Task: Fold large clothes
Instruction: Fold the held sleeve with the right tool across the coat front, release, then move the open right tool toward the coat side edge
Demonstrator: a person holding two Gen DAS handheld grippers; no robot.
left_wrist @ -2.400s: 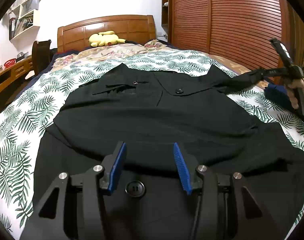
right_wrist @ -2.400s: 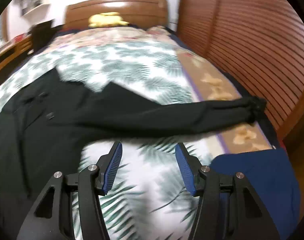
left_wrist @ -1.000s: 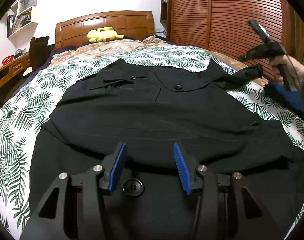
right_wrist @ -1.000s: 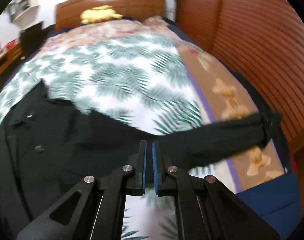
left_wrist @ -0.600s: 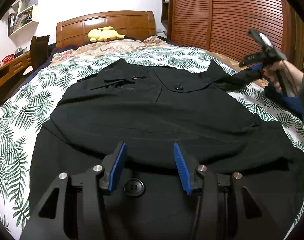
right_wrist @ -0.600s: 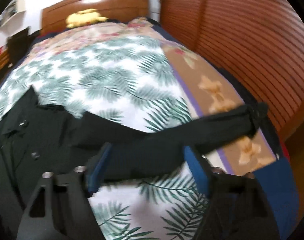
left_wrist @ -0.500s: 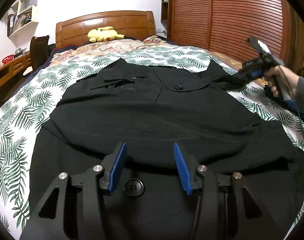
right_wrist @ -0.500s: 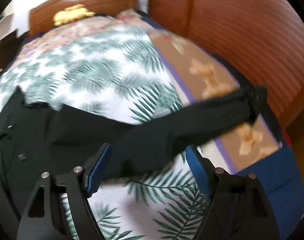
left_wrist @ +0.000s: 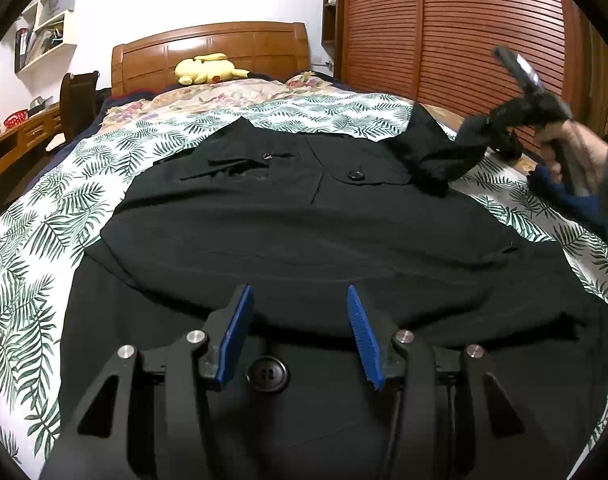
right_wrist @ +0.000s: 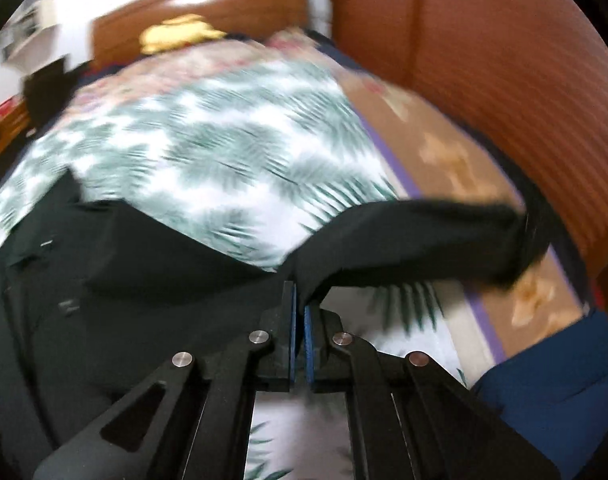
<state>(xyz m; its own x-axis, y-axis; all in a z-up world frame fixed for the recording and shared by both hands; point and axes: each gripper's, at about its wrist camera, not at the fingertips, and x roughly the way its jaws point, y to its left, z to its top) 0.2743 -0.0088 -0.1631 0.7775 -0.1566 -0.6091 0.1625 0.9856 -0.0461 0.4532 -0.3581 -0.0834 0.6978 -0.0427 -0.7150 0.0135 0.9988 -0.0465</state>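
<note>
A large black coat (left_wrist: 304, 232) lies spread flat on the palm-leaf bedspread (left_wrist: 31, 248). My left gripper (left_wrist: 297, 320) is open and empty, hovering over the coat's lower part near a big black button (left_wrist: 267, 374). My right gripper (right_wrist: 299, 308) is shut on the coat's right sleeve (right_wrist: 416, 240) and lifts it off the bed; the view is motion-blurred. In the left wrist view the right gripper (left_wrist: 492, 120) shows at the far right with the sleeve (left_wrist: 452, 156) hanging from it.
A wooden headboard (left_wrist: 207, 52) with a yellow plush toy (left_wrist: 207, 68) stands at the far end. A slatted wooden wardrobe (left_wrist: 464, 40) runs along the right side. A dark blue garment (right_wrist: 552, 384) lies at the right bed edge. A desk and chair (left_wrist: 75, 96) stand left.
My right gripper opened, came down around the sleeve, shut on it, and now lifts it off the bed. My left gripper has stayed still and open.
</note>
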